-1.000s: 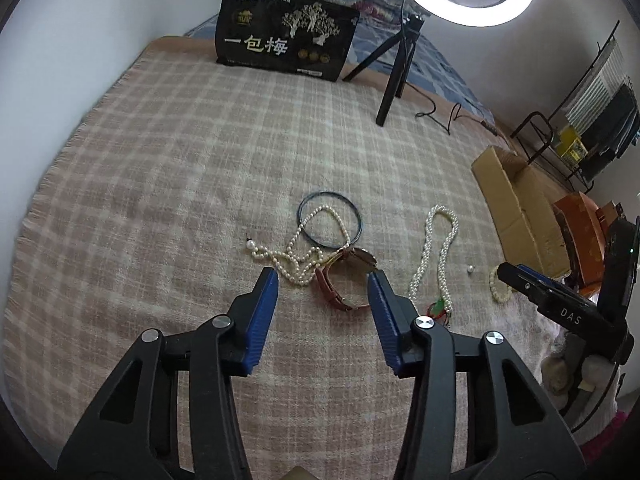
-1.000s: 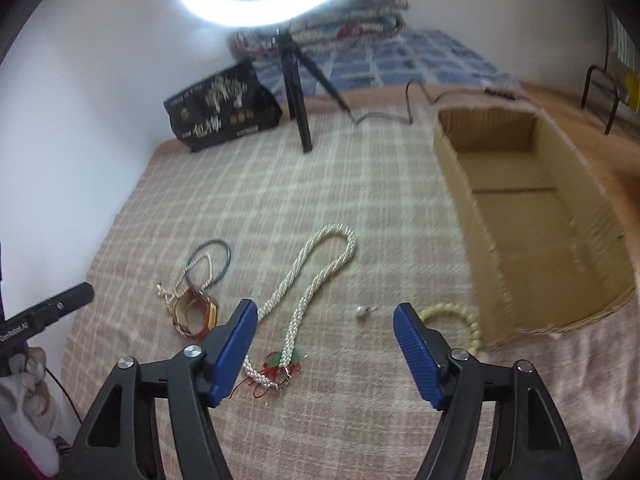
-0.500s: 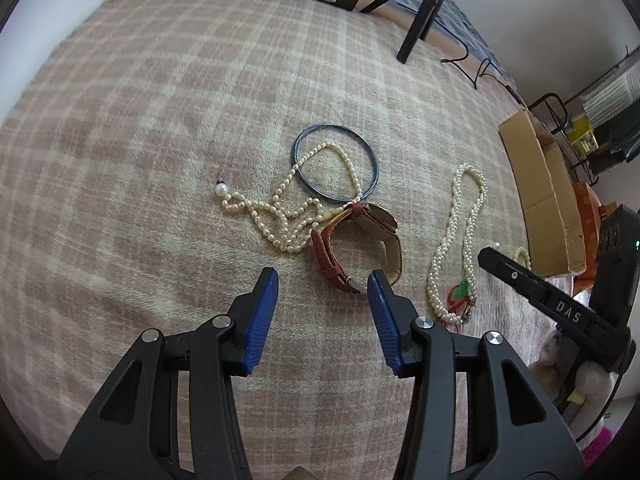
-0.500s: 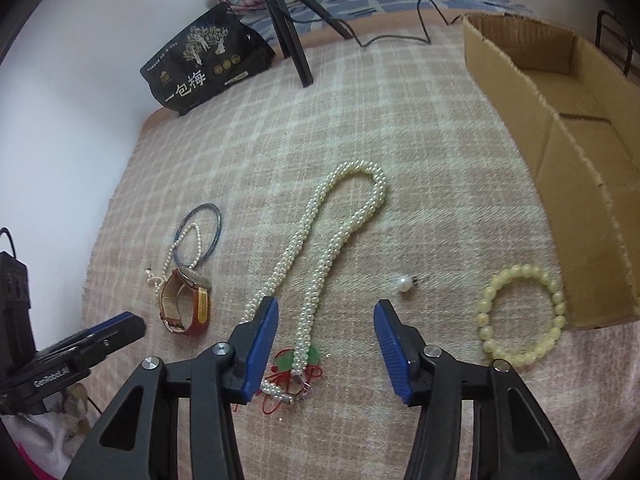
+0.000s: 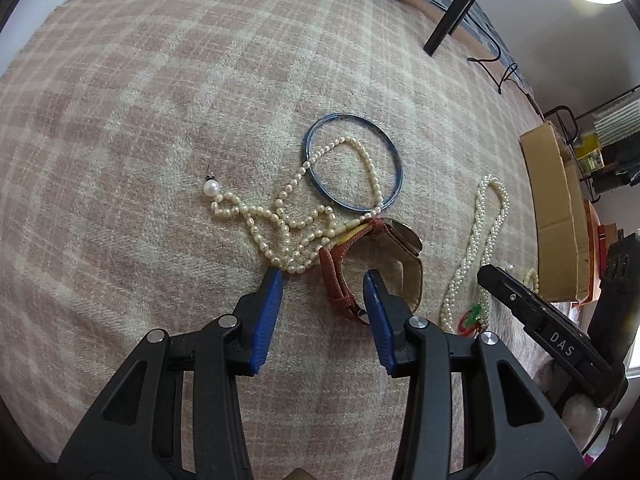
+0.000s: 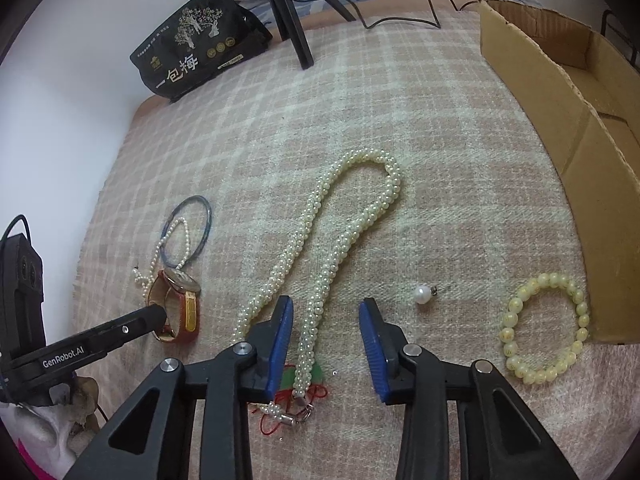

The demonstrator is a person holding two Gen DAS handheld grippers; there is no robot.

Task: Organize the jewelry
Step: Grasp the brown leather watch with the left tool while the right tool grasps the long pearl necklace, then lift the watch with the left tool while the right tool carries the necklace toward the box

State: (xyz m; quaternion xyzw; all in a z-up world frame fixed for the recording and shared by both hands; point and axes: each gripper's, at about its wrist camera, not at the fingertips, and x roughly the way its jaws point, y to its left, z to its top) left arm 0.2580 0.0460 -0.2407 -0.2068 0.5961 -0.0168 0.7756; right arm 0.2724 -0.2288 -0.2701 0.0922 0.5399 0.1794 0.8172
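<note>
**Both grippers low over jewelry on plaid blanket**

Landmark: red-strap watch [image 5: 372,260].

Left gripper [image 5: 325,276]: fingers [image 5: 267,312] spread open, nothing held. Straddling the watch strap's near end w/ strap between the blue pads; can't tell if pads touch it. Left pad tip just beside the bunched thin pearl strand [image 5: 280,232], which lies touching the watch on its left & runs up through the blue bangle [image 5: 354,162] just behind the watch. Single large pearl w/ pin [image 5: 211,189] at strand's far-left end, well left of watch.

Right gripper [image 6: 326,312]: fingers [image 6: 374,344] open too, empty. Positioned right of the watch, over the lower end of the thick twisted pearl necklace [image 6: 320,236]; one run of the necklace passes between the pads. Necklace clasp end w/ red thread & green bits [image 6: 304,392] sits below the left pad, near right of watch.

Further right of watch: loose pearl earring [image 6: 425,294], then yellow bead bracelet [image 6: 544,328], well apart from watch, just beside open cardboard box [image 6: 560,120].

Far behind watch: black snack bag [image 6: 196,48] & tripod legs [image 6: 292,28] at blanket's [image 6: 360,100] back edge. All jewelry lying on blanket, none in box as far as visible.
</note>
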